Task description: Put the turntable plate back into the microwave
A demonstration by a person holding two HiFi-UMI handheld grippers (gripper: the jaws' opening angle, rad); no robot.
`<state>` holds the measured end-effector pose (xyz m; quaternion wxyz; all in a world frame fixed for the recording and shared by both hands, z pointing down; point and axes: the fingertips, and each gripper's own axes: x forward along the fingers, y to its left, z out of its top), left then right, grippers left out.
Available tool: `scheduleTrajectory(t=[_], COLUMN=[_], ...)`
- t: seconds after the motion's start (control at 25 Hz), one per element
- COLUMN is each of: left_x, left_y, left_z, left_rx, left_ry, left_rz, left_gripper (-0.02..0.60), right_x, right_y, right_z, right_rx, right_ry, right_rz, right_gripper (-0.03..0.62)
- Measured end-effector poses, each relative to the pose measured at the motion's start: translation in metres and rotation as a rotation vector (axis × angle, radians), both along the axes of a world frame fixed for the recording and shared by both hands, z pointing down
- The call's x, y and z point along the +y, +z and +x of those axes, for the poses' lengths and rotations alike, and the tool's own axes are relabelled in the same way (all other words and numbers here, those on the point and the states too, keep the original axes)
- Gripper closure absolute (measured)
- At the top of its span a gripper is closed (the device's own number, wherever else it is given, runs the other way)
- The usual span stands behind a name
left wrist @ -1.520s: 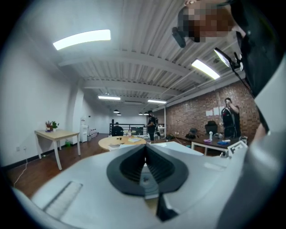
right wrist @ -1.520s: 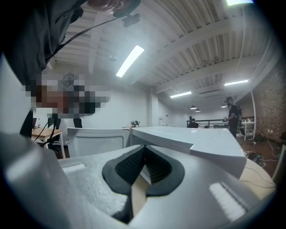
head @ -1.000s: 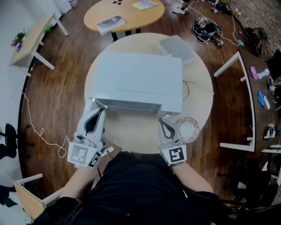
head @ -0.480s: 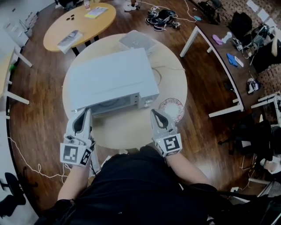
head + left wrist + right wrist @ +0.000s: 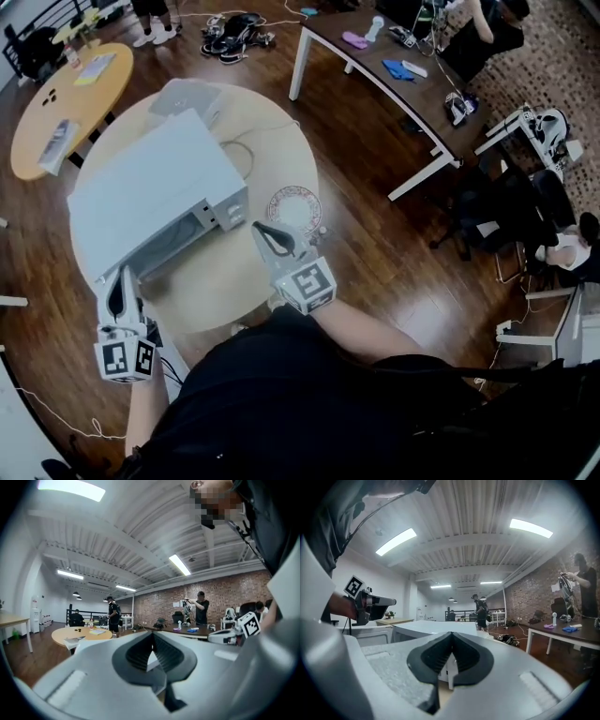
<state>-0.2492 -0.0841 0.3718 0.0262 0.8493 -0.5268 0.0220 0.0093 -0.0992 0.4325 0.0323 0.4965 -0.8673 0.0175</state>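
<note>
Turntable plate (image 5: pixel 294 205) on table (image 5: pixel 234 274), rim partly behind rt claw (image 5: pixel 262 229)

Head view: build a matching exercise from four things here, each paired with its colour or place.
Things:
1. microwave
2. plate
3. left gripper
4. right gripper

Descriptions:
A. red-patterned rim
B. tips just beside the plate
C. white box
D. lower left of the picture

Pairs: 1-C, 2-A, 3-D, 4-B
</note>
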Motion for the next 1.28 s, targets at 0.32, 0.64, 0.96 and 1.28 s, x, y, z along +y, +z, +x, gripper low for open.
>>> scheduleTrajectory(t=[0.32,0.64,0.96,1.28], left_x=[0.002,-0.008,-0.028,-0.046], left_y=[0.005,0.008,-0.001,0.004], left_z=[0.019,0.057,0.118,0.196], left_rx=[-0.025,-0.058,-0.064,-0.079], left_ry=[-0.001,0.049,0.183,0.367], left_rz=[-0.007,-0.022,0.0,-0.007], left_gripper=[0.577,0.577,0.576,0.561], right_x=[-0.002,0.01,0.019,0.041], right_y=[0.01,0.034,0.047,0.056], right_z=[0.023,0.084,0.129,0.185], right_rx=[-0.013,-0.016,-0.038,-0.06], right_ry=[0.024,0.131,0.23,0.371], right_rz=[0.003,-0.049,-0.064,-0.082], right_gripper=[0.594,0.594,0.592,0.592])
